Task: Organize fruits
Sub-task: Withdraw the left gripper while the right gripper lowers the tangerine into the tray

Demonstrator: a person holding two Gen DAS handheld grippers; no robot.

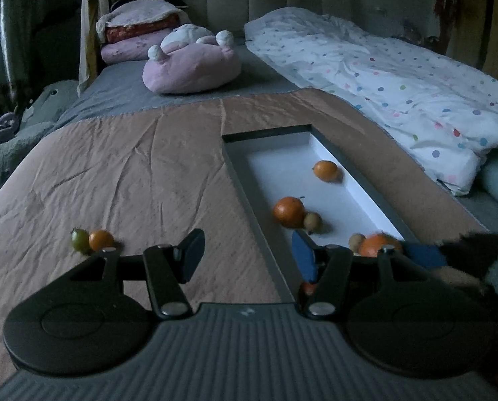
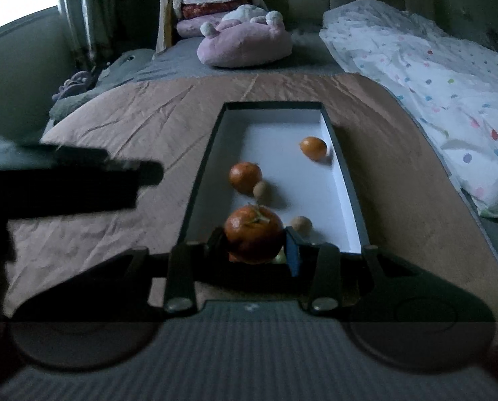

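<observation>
A long tray with dark walls (image 1: 249,197) (image 2: 202,173) and a white floor lies on an orange-brown bedspread. In it lie an orange at the far right (image 1: 325,170) (image 2: 313,148), another orange (image 1: 288,212) (image 2: 245,176) with a small brown fruit (image 1: 312,222) (image 2: 260,189) beside it, and a second brown fruit (image 1: 356,241) (image 2: 301,225). My right gripper (image 2: 257,244) is shut on a large orange (image 2: 253,234) (image 1: 377,244) over the tray's near end. My left gripper (image 1: 247,255) is open and empty, straddling the tray's left wall. A green fruit (image 1: 79,240) and a small orange (image 1: 101,240) lie on the bedspread to the left.
A pink plush toy (image 1: 192,63) (image 2: 245,41) lies beyond the bedspread, with folded bedding (image 1: 138,30) behind it. A white dotted duvet (image 1: 399,83) (image 2: 432,77) runs along the right. A grey plush (image 1: 45,107) lies at the left edge of the bed.
</observation>
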